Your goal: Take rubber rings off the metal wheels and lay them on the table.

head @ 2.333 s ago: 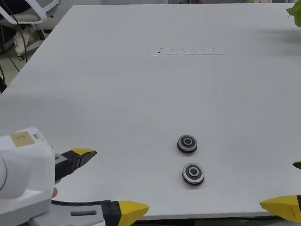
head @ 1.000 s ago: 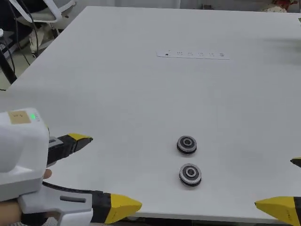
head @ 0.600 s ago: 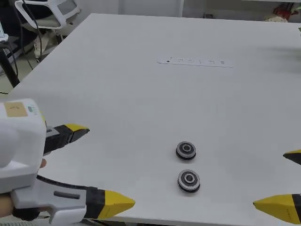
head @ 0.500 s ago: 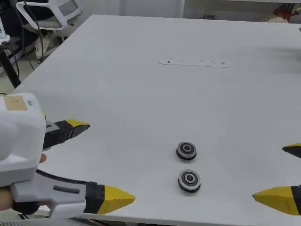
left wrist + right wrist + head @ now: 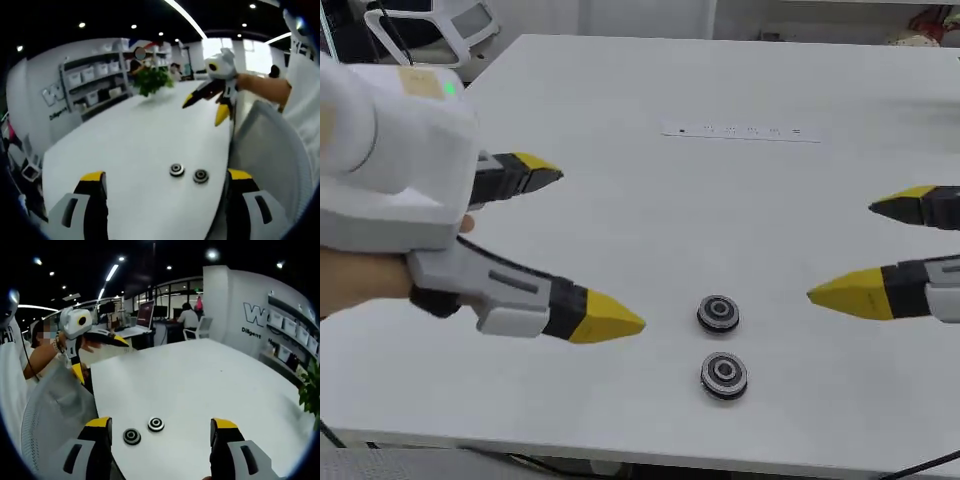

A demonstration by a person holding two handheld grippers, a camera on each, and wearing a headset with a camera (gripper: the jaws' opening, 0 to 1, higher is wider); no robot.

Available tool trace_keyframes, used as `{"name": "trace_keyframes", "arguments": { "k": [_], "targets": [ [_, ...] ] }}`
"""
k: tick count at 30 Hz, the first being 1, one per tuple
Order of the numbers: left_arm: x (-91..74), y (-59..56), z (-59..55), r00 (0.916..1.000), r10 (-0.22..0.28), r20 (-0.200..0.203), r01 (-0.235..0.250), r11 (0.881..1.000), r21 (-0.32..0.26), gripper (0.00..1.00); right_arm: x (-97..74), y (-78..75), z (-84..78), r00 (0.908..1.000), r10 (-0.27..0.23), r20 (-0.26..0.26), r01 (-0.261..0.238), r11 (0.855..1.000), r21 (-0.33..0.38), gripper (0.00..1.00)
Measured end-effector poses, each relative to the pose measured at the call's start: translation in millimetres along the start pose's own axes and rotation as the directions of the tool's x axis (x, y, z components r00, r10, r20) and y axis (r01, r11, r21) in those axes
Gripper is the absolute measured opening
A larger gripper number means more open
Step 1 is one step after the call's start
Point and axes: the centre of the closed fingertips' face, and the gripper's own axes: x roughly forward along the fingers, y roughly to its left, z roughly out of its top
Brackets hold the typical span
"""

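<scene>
While hovering above the white workbench table [image 5: 620, 90], flanks the work with the left yellow-tipped black gripper [image 5: 585, 248] and the right yellow-tipped black gripper [image 5: 850, 250], both spread wide and empty, likely for a two-sided approach. Finds the farther black-rimmed metal wheel [image 5: 718, 313] and the nearer black-rimmed metal wheel [image 5: 724, 374] flat, just apart, near the front edge. Judges both black rubber rings [image 5: 701, 314] seated, none laid out.

White table [image 5: 650, 215]; office chair [image 5: 470, 22] behind; wall shelves [image 5: 95, 75] with bins; plant [image 5: 152, 80]; dark ceiling [image 5: 110, 12], spotlights [image 5: 81, 24].
</scene>
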Motion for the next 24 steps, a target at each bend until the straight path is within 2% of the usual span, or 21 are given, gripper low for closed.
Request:
{"name": "trace_keyframes", "arguments": {
  "k": [2, 4, 6, 10, 11, 12, 14, 16, 21, 23, 24],
  "targets": [
    [10.2, -4.6, 15.6, 0.9970, -0.050, 0.059, 0.052, 0.998, -0.019, 1.00, 5.6, 2.6, 5.3, 0.9998, 0.014, 0.016, -0.014, 1.000, -0.005, 0.77],
    [17.7, -7.2, 26.5, 0.9910, -0.081, 0.107, 0.084, 0.996, -0.023, 0.99, 12.5, 9.8, 12.4, 0.9970, 0.052, 0.057, -0.051, 0.999, -0.018, 0.75],
    [27.1, -7.4, 31.0, 0.9882, -0.094, 0.120, 0.098, 0.995, -0.029, 0.97, 19.6, 15.0, 15.7, 0.9925, 0.083, 0.090, -0.083, 0.997, -0.007, 0.75],
    [47.1, -9.7, 38.7, 0.9772, -0.105, 0.185, 0.107, 0.994, -0.005, 0.94, 33.5, 19.8, 13.6, 0.9829, 0.130, 0.130, -0.132, 0.991, 0.007, 0.70],
    [51.3, -10.8, 37.0, 0.9767, -0.109, 0.185, 0.112, 0.994, -0.004, 0.93, 35.8, 21.2, 13.4, 0.9797, 0.139, 0.145, -0.141, 0.990, 0.005, 0.70],
    [56.9, -13.3, 34.2, 0.9755, -0.116, 0.187, 0.117, 0.993, 0.003, 0.91, 38.0, 25.7, 12.7, 0.9724, 0.163, 0.167, -0.167, 0.986, 0.012, 0.67],
    [65.2, -20.1, 27.2, 0.9755, -0.133, 0.175, 0.131, 0.991, 0.025, 0.89, 41.7, 26.8, 6.3, 0.9711, 0.168, 0.169, -0.178, 0.983, 0.045, 0.62],
    [71.3, -26.4, 17.6, 0.9783, -0.144, 0.149, 0.135, 0.989, 0.068, 0.85, 43.9, 28.6, 1.1, 0.9701, 0.173, 0.170, -0.183, 0.982, 0.043, 0.59],
    [78.2, -36.4, 6.0, 0.9764, -0.148, 0.157, 0.140, 0.988, 0.061, 0.78, 46.7, 30.1, -6.4, 0.9665, 0.189, 0.173, -0.200, 0.979, 0.047, 0.55],
    [79.4, -40.4, 1.4, 0.9738, -0.157, 0.164, 0.153, 0.987, 0.038, 0.78, 48.7, 30.6, -16.0, 0.9679, 0.201, 0.151, -0.215, 0.973, 0.081, 0.52],
    [80.2, -42.6, -2.9, 0.9730, -0.167, 0.160, 0.164, 0.986, 0.026, 0.78, 49.5, 30.4, -25.4, 0.9727, 0.201, 0.117, -0.213, 0.971, 0.105, 0.52]
  ]
}}
